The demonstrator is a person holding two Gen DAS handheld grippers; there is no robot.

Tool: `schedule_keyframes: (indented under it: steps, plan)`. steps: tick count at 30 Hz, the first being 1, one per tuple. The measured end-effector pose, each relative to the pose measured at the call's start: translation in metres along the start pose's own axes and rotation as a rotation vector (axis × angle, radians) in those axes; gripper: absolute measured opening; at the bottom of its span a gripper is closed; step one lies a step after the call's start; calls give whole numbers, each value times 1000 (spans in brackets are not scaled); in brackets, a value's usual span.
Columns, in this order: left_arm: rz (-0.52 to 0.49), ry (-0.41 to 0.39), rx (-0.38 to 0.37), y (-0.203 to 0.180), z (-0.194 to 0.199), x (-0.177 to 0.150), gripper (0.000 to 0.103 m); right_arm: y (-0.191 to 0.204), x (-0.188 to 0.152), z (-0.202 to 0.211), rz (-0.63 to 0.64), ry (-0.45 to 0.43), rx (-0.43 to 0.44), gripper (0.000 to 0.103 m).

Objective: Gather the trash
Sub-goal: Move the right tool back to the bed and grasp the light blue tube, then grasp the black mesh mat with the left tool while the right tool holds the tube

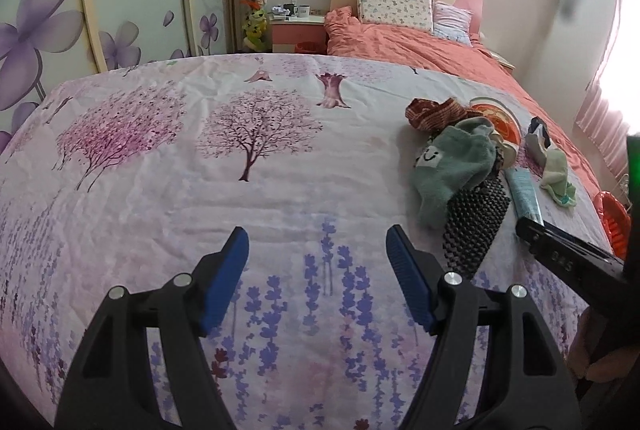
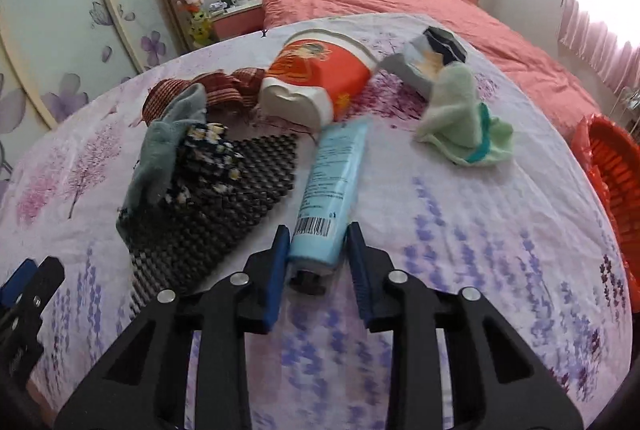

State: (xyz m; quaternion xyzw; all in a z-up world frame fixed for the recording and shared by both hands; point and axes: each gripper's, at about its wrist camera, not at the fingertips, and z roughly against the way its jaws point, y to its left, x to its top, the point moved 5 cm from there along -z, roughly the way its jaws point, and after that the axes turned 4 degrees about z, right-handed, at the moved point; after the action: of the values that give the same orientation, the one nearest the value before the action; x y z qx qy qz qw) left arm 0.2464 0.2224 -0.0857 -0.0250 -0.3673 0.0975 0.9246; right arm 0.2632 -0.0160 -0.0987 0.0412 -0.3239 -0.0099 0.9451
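Note:
A light blue tube [image 2: 336, 173] lies on the flowered bedsheet [image 2: 480, 250], its dark cap end toward me. My right gripper [image 2: 319, 230] is shut on the tube's lower end, with a blue pad against each side. Behind it lie a red and white paper cup [image 2: 316, 73] on its side and a crumpled grey packet [image 2: 416, 65]. My left gripper [image 1: 317, 234] stands open over bare sheet [image 1: 280, 189], left of the pile, with nothing between its fingers. In the left wrist view the tube [image 1: 524, 193] shows at the right.
A black mesh mat [image 2: 224, 205], a grey-green sock [image 2: 160, 149], a brown striped sock [image 2: 216, 89] and a pale green sock [image 2: 460, 125] lie among the trash. A red basket [image 2: 616, 165] stands off the bed's right edge. Pillows and an orange quilt lie beyond.

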Motion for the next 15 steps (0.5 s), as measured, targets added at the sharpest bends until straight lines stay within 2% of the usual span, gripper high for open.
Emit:
schedule_keyframes:
  steps: [7, 15]
  plan:
    - [-21, 29, -63, -27, -5, -8, 70, -59, -16, 17, -32, -10, 8, 26]
    - [-54, 65, -101, -61, -16, -17, 70, -68, -17, 16, -32, -13, 47, 27]
